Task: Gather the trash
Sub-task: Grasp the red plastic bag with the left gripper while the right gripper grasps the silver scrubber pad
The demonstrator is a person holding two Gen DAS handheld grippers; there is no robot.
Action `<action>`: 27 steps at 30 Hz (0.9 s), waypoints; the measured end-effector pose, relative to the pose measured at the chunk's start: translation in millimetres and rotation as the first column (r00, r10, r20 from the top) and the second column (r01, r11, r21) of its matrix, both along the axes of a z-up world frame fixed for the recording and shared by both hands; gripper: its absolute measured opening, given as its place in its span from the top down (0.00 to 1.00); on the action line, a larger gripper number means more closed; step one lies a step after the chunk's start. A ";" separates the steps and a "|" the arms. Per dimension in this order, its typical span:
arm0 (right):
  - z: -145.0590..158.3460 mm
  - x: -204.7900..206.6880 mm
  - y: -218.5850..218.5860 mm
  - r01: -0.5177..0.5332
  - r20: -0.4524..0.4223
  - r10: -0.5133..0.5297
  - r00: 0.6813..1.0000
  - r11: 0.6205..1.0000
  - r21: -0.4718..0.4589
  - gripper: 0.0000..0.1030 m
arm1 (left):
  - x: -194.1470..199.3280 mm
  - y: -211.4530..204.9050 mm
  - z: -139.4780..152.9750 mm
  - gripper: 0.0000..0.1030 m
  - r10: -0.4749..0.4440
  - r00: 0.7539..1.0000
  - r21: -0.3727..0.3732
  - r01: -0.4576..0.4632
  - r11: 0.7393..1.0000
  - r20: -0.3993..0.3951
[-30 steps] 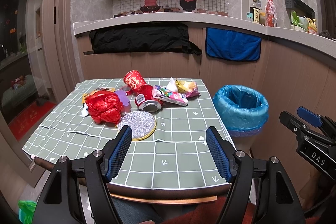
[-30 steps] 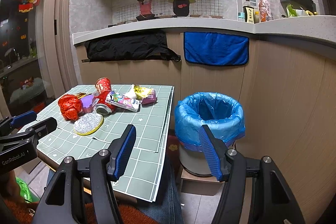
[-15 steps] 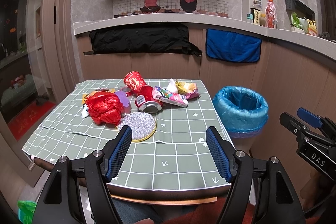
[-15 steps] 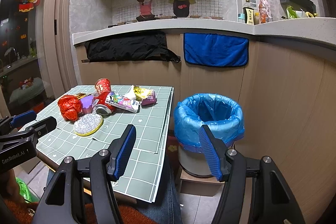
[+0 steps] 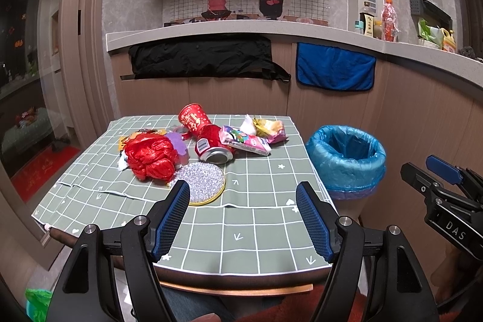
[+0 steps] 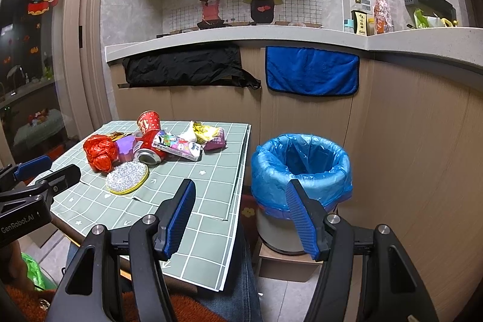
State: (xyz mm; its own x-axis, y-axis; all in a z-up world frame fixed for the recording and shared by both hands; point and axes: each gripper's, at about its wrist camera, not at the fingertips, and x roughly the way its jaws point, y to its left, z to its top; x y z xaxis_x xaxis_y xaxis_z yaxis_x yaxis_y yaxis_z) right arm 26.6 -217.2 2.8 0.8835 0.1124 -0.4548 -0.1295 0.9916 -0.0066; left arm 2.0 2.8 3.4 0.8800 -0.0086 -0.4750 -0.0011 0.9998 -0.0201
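You hold both the left gripper (image 5: 243, 215) and right gripper (image 6: 241, 213) spread and empty, low in frame, probably pre-reach, facing trash (image 5: 208, 147) heaped mid-table beside the bin (image 6: 302, 171).

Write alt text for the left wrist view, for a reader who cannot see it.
The open, empty left gripper hovers over a green checked table holding a pile of trash: red plastic bag, crushed can, red paper cup, wrappers. A blue-lined trash bin stands right of the table.
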 end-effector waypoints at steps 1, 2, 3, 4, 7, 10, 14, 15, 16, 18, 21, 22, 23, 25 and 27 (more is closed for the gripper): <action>-0.1 -0.1 0.0 -0.001 0.001 0.001 1.000 1.000 0.001 0.42 | 0.1 0.0 0.1 0.29 0.000 1.000 0.000 0.000 1.000 0.000; -0.2 0.1 0.2 -0.001 0.001 0.001 1.000 1.000 0.001 0.42 | 0.2 0.0 0.1 0.29 0.000 1.000 0.000 0.000 1.000 0.000; -0.1 0.1 0.4 0.000 0.000 0.000 1.000 1.000 0.000 0.42 | 0.2 0.0 0.0 0.29 0.000 1.000 -0.001 0.000 1.000 -0.001; -0.3 0.4 0.3 0.000 0.000 0.000 1.000 1.000 -0.001 0.42 | 0.3 -0.1 0.0 0.29 0.000 1.000 -0.001 0.000 1.000 -0.002; -0.7 0.5 0.5 0.000 -0.001 0.000 1.000 1.000 -0.001 0.42 | 1.3 0.4 -0.3 0.29 -0.002 1.000 -0.004 0.002 1.000 -0.005; -1.5 1.5 1.2 -0.002 -0.005 0.002 1.000 1.000 -0.003 0.42 | 2.4 1.0 -0.2 0.29 -0.006 1.000 -0.010 0.006 1.000 -0.009; -2.1 5.0 4.1 -0.008 -0.006 0.008 1.000 1.000 -0.017 0.42 | 9.2 6.6 -1.1 0.29 -0.024 1.000 -0.028 0.023 0.999 -0.016; -1.5 6.9 5.1 -0.012 -0.002 0.012 1.000 1.000 -0.021 0.42 | 12.6 9.5 -0.9 0.29 -0.026 1.000 -0.029 0.025 0.999 -0.018; -0.7 9.0 6.3 -0.016 0.004 0.016 1.000 1.000 -0.027 0.42 | 16.2 13.3 -1.3 0.29 -0.032 0.999 -0.041 0.031 0.999 -0.020; 1.8 16.3 9.7 -0.020 0.017 0.021 1.000 0.999 -0.039 0.42 | 23.7 26.3 -1.5 0.29 -0.057 0.998 -0.088 0.056 0.995 -0.011; 4.6 34.0 16.0 -0.051 0.016 0.052 0.999 0.998 -0.034 0.42 | 36.3 48.4 -1.2 0.29 -0.018 1.000 -0.106 0.020 0.994 0.014; 5.2 40.9 18.9 -0.066 0.012 0.066 0.998 0.997 -0.033 0.42 | 41.5 56.6 -1.7 0.29 0.001 1.000 -0.107 0.002 0.994 0.020; 5.2 47.4 22.1 -0.076 0.007 0.077 0.997 0.996 -0.037 0.42 | 47.6 65.6 -2.8 0.29 0.021 1.000 -0.107 -0.018 0.994 0.022; 3.8 63.8 31.0 -0.103 -0.007 0.103 0.995 0.993 -0.053 0.42 | 60.8 83.1 -7.3 0.29 0.051 0.998 -0.100 -0.048 0.994 0.024; 0.0 80.1 40.8 -0.136 -0.030 0.134 0.991 0.989 -0.063 0.42 | 74.2 99.6 -14.8 0.29 0.079 0.997 -0.084 -0.078 0.993 0.007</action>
